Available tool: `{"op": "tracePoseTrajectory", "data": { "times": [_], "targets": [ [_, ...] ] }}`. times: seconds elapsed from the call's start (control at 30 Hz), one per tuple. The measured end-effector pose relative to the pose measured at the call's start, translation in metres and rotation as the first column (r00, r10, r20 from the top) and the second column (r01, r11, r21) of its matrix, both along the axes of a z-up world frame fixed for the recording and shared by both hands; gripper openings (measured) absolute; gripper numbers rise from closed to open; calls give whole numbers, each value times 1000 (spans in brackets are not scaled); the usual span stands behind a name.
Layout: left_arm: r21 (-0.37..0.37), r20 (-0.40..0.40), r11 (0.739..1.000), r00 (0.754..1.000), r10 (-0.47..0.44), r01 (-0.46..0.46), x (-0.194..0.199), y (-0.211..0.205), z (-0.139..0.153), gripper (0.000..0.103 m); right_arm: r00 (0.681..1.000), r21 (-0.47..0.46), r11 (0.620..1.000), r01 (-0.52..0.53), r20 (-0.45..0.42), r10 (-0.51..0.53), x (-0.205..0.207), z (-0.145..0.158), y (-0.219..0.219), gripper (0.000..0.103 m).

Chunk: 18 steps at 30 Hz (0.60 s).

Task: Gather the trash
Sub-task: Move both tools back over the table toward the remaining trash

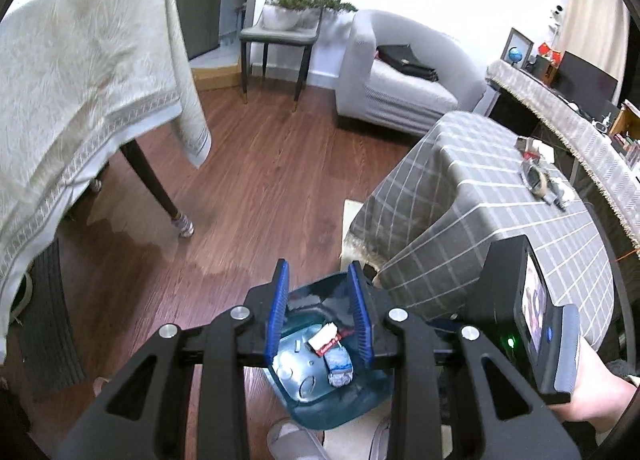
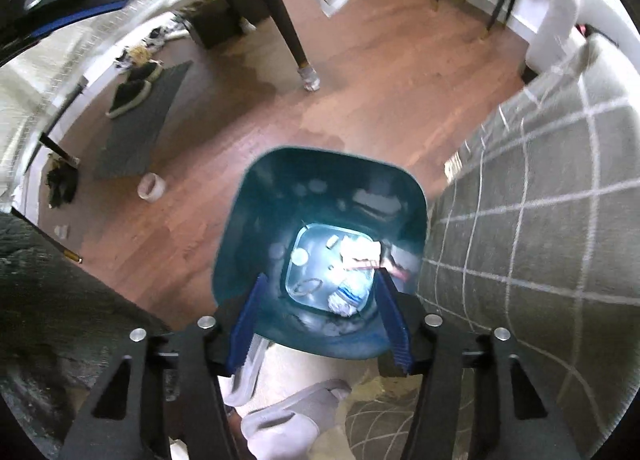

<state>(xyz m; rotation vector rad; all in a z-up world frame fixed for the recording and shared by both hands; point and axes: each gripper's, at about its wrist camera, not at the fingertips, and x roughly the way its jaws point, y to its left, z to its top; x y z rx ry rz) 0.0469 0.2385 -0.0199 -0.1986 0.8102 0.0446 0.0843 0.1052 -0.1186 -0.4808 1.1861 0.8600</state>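
A teal trash bin [image 2: 244,219] stands on the wood floor beside the checked-cloth table; it also shows in the left wrist view [image 1: 316,416]. Inside it lie a white and red packet [image 1: 326,340], [image 2: 358,250] and a crumpled blue and white wrapper [image 1: 339,368], [image 2: 348,296]. My left gripper [image 1: 320,316] is open and empty above the bin's mouth. My right gripper [image 2: 320,320] is open and empty, also above the bin. The right gripper's body [image 1: 532,312] shows at the right of the left wrist view.
A table with a grey checked cloth [image 1: 500,187] stands to the right with small items [image 1: 540,179] on it. A cream-clothed table [image 1: 80,99] and its dark leg [image 1: 154,179] are left. A chair [image 1: 280,35], sofa [image 1: 400,71], floor mat [image 2: 144,123], white cup [image 2: 151,187] and slippers [image 2: 280,416] are around.
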Motion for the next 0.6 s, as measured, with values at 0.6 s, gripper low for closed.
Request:
{"op": "tracePoseTrajectory", "data": {
  "times": [0.6],
  "targets": [
    [47, 111, 998, 992, -54, 49, 7, -32, 45, 44, 975, 261, 958, 122, 151, -165, 23, 98, -54, 47]
  ]
}}
